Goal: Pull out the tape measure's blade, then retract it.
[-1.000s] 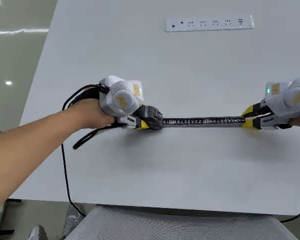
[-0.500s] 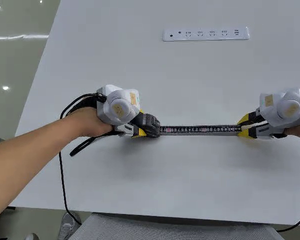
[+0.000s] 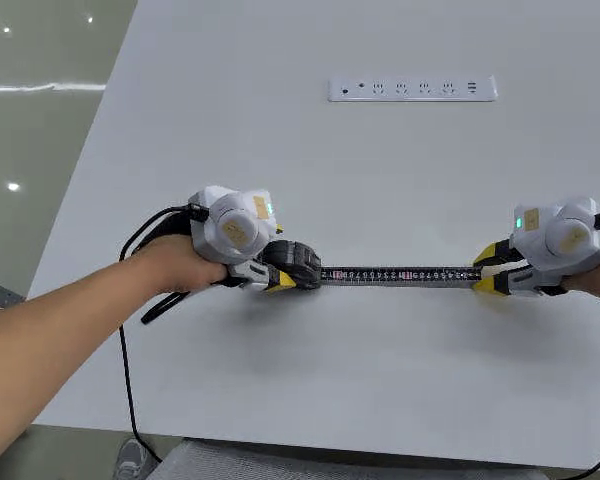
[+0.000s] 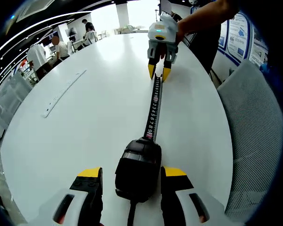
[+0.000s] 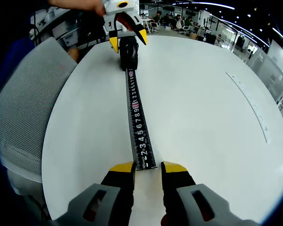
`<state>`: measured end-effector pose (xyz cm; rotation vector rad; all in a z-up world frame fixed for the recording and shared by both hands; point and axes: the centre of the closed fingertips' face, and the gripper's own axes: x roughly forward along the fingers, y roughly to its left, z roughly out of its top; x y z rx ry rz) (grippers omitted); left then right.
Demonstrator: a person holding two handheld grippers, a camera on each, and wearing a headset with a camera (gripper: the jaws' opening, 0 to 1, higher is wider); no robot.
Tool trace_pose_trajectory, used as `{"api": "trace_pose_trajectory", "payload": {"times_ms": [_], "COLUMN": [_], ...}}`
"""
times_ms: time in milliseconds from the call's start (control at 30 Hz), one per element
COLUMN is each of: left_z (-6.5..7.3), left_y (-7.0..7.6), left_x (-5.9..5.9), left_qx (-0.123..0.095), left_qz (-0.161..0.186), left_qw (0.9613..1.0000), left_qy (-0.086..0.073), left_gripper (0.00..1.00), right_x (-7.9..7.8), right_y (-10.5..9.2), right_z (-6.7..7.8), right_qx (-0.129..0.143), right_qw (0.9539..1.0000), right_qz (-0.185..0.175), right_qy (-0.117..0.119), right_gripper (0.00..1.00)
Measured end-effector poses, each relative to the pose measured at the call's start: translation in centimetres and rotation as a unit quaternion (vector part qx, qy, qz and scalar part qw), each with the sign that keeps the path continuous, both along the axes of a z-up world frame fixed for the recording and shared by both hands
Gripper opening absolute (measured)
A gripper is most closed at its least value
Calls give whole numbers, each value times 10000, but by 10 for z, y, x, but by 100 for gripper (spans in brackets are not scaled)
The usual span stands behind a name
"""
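Holding nearly the same stretch as a second ago, perhaps bringing the two tools a shade closer together, and reading most of the shift in the head view as the headset's own drift. Clamping the left tool (image 3: 282,272) by its jaws on either side of the black case of the tape measure (image 4: 137,162), with the case resting on the white bench (image 3: 380,180) toward the person's left. Pinching the free end of the blade (image 5: 136,117) between the nearly closed jaws of the right tool (image 5: 147,167), well apart from the case. Keeping the blade drawn out straight and flat, low along the bench between the two tools, printed numbers facing up. Judging the pull-out as done or all but done, and the retraction as the step now opening. Needing next to walk the right tool back toward the case along the blade's own line, feeding the blade in under light tension while bracing the case steady in the left tool. Avoiding a sudden release, since letting the end go at this length would likely mean a whipping blade and a jolted case.
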<state>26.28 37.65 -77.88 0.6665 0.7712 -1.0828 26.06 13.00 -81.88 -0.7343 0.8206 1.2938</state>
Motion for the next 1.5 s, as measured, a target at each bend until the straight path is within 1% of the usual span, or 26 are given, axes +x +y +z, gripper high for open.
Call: {"api": "trace_pose_trajectory", "payload": {"times_ms": [67, 167, 200, 233, 267, 333, 433, 467, 500, 567, 633, 667, 733, 800, 833, 900, 933, 1000, 1033, 1100, 1200, 1267, 1333, 1367, 1467, 1500], "left_z": [0, 3, 3, 4, 7, 8, 7, 7, 8, 10, 12, 14, 17, 21, 21, 23, 24, 24, 25, 26, 26, 29, 31, 33, 37, 39], "left_y": [4, 9, 11, 13, 15, 17, 24, 26, 27, 31, 33, 34, 36, 37, 38, 41, 42, 45, 47, 49, 55, 59, 62, 65, 70, 71], "left_x": [0, 0, -1, -1, -1, -3, -7, -8, -9, -11, -13, -14, -18, -21, -23, -27, -31, -36, -40, -45, -55, -59, -64, -66, -73, -74], "left_qx": [-61, -190, -244, -274, -345, -406, -425, -447, -462, -516, -596, -628, -662, -739, -746, -769, -776, -757, -772, -798, -810, -850, -887, -904, -918, -927], "left_qz": [162, 425, 579, 643, 755, 881, 1000, 1047, 1079, 1241, 1400, 1465, 1572, 1666, 1714, 1852, 1920, 2017, 2083, 2156, 2259, 2411, 2474, 2569, 2678, 2719], "left_qw": [9998, 9989, 9979, 9975, 9965, 9952, 9939, 9933, 9929, 9907, 9882, 9870, 9851, 9830, 9822, 9794, 9779, 9760, 9744, 9726, 9701, 9661, 9640, 9615, 9584, 9572], "left_qy": [43, 90, 152, 135, 137, 158, 177, 199, 206, 196, 202, 198, 231, 206, 210, 248, 302, 330, 343, 353, 373, 359, 391, 381, 370, 355], "left_gripper": [50, 51, 53, 54, 54, 55, 57, 57, 58, 59, 61, 61, 62, 64, 64, 65, 65, 68, 69, 72, 74, 77, 79, 79, 81, 81], "right_x": [1, 1, 0, 0, -1, 0, 0, 0, -1, -2, -4, -5, -10, -15, -18, -22, -26, -30, -33, -38, -46, -51, -54, -56, -62, -63], "right_y": [0, -1, -2, -2, -2, -2, -4, -4, -4, -5, -7, -7, -7, -7, -7, -8, -8, -8, -8, -8, -11, -12, -14, -14, -15, -15], "right_z": [0, 0, 0, 1, 3, 6, 10, 12, 14, 18, 21, 22, 26, 30, 31, 34, 36, 40, 42, 45, 52, 56, 58, 61, 67, 68], "right_qx": [-17, -43, -61, -57, -4, 41, 99, 162, 207, 212, 222, 234, 253, 296, 305, 331, 336, 384, 412, 444, 506, 544, 580, 602, 667, 689], "right_qw": [10000, 9999, 9999, 9999, 9997, 9994, 9984, 9968, 9960, 9956, 9926, 9921, 9916, 9889, 9883, 9858, 9848, 9828, 9815, 9805, 9773, 9750, 9730, 9718, 9682, 9678], "right_qz": [-29, -104, -119, -143, -238, -352, -562, -780, -860, -914, -1186, -1223, -1259, -1444, -1480, -1634, -1691, -1789, -1849, -1896, -2041, -2139, -2218, -2266, -2400, -2414], "right_qy": [-24, -14, -20, -20, 4, 9, 33, 100, 124, 80, 145, 144, 126, 170, 192, 222, 234, 266, 272, 276, 263, 267, 264, 256, 226, 214], "right_gripper": [20, 23, 23, 23, 24, 24, 26, 27, 29, 31, 34, 36, 38, 40, 42, 46, 47, 50, 51, 53, 55, 56, 59, 59, 63, 64]}}
